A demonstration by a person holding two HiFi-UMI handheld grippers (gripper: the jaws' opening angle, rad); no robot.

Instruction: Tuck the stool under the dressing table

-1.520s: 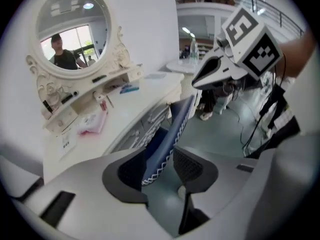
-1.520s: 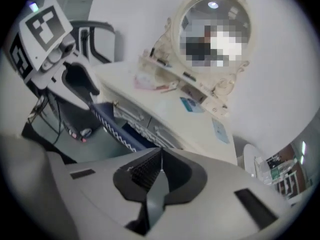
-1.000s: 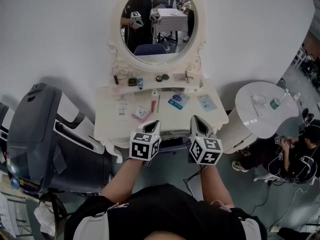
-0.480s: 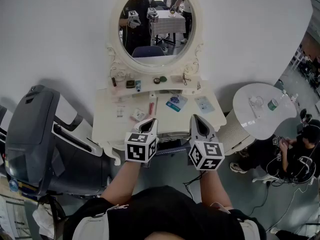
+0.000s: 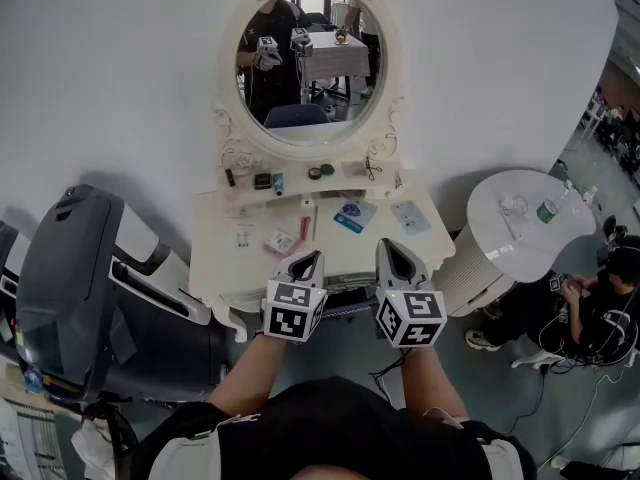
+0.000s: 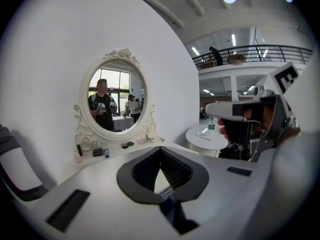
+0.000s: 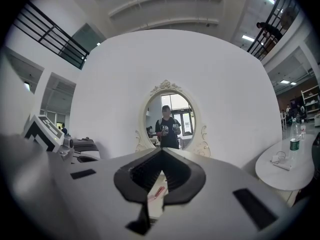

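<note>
Now, left hand-held gripper (image 5: 308,260) closed empty, right hand-held gripper (image 5: 390,249) closed empty, near dressing table (image 5: 215,258).

Head view overhead; gripper views face shared mirror (image 5: 305,63).

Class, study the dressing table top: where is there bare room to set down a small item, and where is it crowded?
Bare: the front left corner of the dressing table, left of the white card; the front right corner, between the pale blue packet and the right gripper. Crowded: the shelf below the mirror, and the middle around the pink packet.
</note>
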